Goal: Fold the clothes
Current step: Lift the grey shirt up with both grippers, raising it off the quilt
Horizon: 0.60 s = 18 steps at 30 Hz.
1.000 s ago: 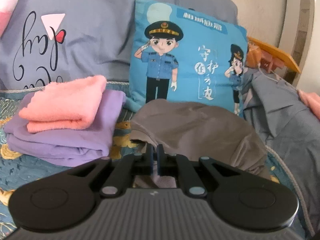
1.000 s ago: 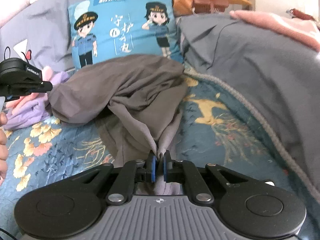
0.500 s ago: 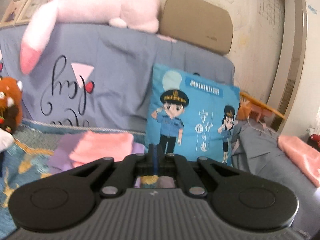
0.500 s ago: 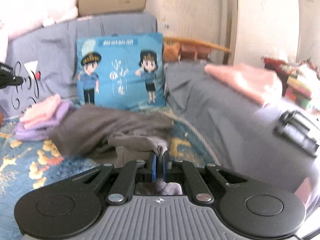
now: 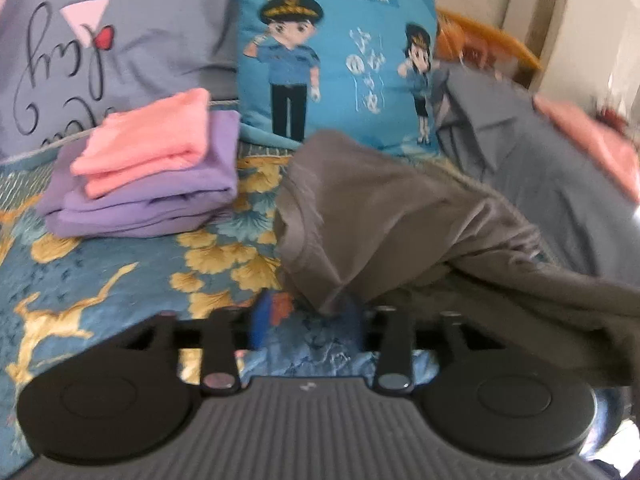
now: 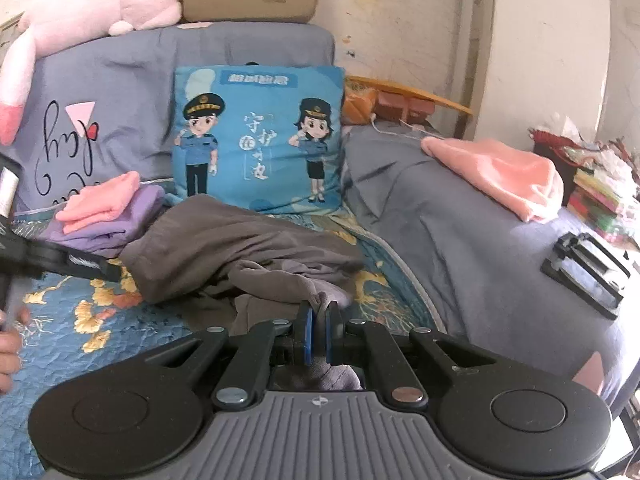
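On the blue bedspread [image 5: 100, 280] patterned with gold leaves, a grey-brown garment [image 5: 380, 216] lies crumpled in front of a blue cushion [image 5: 336, 60] printed with two cartoon officers. The left gripper [image 5: 306, 322] stands just in front of the garment's near corner with its jaws well apart; they have just been opening, and a drooping fold of the cloth hangs at the gap, close against the right-hand finger, without being pinched. The picture is blurred there, so contact cannot be told. The right gripper [image 6: 318, 334] has its blue-padded jaws closed tight on a bunched edge of the same garment [image 6: 248, 244], which trails away from the pads toward the cushion. To the left sits a folded stack: a pink cloth [image 5: 148, 144] on top of a purple one [image 5: 160, 196]. Another pink cloth [image 6: 500, 172] rests on the grey quilt [image 6: 460, 248] at the right. In the right wrist view, the person's hand [image 6: 8, 350] shows at the left edge.
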### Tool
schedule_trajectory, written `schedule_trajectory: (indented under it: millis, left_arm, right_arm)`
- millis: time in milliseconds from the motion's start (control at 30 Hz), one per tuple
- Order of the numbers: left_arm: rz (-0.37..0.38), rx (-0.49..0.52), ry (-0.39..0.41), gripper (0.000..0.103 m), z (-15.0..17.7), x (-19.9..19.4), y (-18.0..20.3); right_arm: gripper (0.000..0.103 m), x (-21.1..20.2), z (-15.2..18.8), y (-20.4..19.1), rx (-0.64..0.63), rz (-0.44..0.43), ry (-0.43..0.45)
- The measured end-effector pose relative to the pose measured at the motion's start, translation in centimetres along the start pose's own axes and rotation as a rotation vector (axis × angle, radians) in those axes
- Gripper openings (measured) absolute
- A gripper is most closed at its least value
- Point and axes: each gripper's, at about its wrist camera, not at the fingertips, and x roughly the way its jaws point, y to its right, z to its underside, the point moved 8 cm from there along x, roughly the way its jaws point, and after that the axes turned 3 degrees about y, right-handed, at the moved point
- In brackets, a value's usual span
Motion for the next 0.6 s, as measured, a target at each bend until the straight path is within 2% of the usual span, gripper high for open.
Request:
schedule_trajectory:
  millis: [33,200,267,300,333,400,600]
  left_arm:
    - [-0.003,-0.008,-0.002,0.066,0.0,0.8,0.1]
    - [0.026,-0.156,-0.021,0.066,-1.0,5.0,0.1]
    - [-0.002,-0.183,-0.049,0.050,-1.1,6.9,-0.1]
    - [-0.003,-0.192,-0.055,0.024,-1.0,7.3,-0.2]
    - [-0.003,-0.202,-0.060,0.012,-0.9,7.8,-0.3]
    - [-0.007,-0.217,-0.068,0.011,-0.7,8.5,-0.5]
    - [-0.074,-0.165,0.030,0.009,-1.2,6.6,-0.6]
  right_arm:
    - [0.006,0.1,0.1,0.2,0.005,0.003,-0.005]
    - [0.006,0.6,0.8,0.7,0.009,0.012,-0.018]
    - [0.006,0.7,0.8,0.7,0.005,0.012,-0.018]
    - [0.006,0.7,0.9,0.8,0.005,0.013,-0.018]
    - [0.006,0.8,0.9,0.8,0.005,0.012,-0.018]
    - [0.006,0.9,1.0,1.0,0.007,0.014,-0.019]
    - [0.006,1.3,1.2,1.2,0.011,0.020,-0.027]
